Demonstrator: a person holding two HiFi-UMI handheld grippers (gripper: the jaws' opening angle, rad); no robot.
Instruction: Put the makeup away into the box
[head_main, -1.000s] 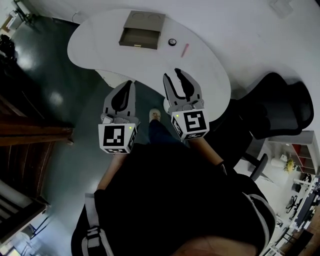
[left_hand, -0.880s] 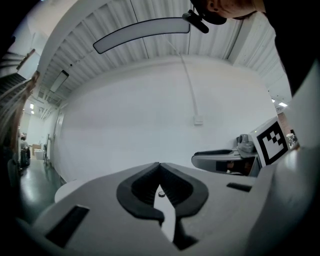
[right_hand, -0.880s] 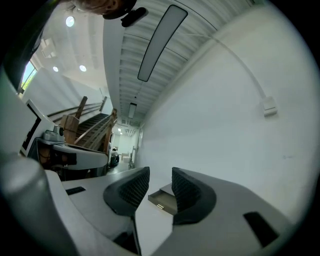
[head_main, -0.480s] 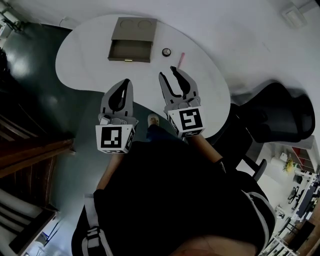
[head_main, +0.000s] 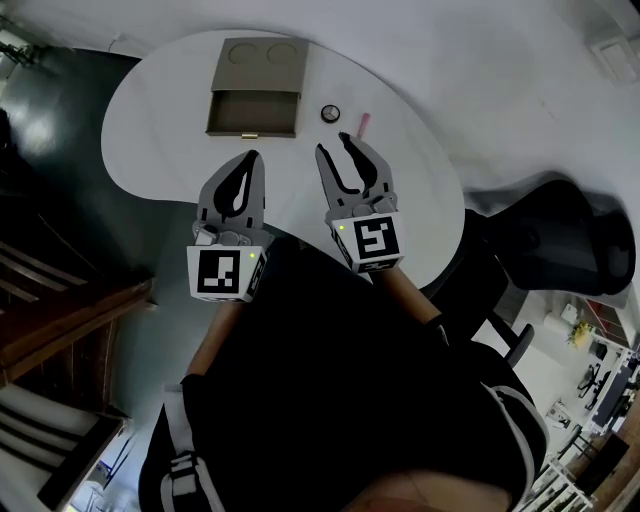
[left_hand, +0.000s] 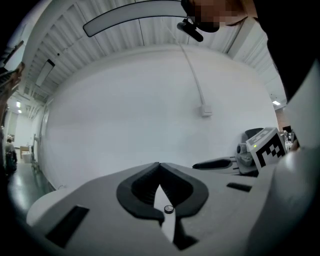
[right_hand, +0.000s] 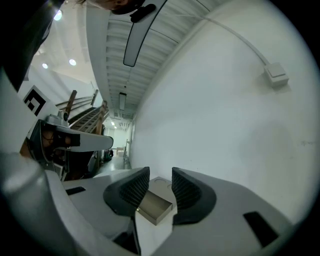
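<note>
A flat tan box (head_main: 255, 90) with its drawer pulled out lies at the far side of the white table (head_main: 160, 110). To its right lie a small round black compact (head_main: 330, 113) and a pink stick (head_main: 363, 122). My left gripper (head_main: 253, 158) is level over the table's near edge, shut and empty; the compact (left_hand: 168, 209) shows through the slit behind its tips (left_hand: 160, 165). My right gripper (head_main: 336, 146) is open and empty, just short of the compact. In the right gripper view the box (right_hand: 154, 209) shows beyond the gap in the open right gripper (right_hand: 160, 182).
A black office chair (head_main: 560, 235) stands to the right of the table. Dark floor and wooden stairs (head_main: 60, 300) lie to the left. A white wall rises right behind the table. The person's dark clothing fills the bottom of the head view.
Both grippers have moved forward from over the floor to over the table's near edge, closer to the box, compact and stick. Neither gripper's jaws have changed.
</note>
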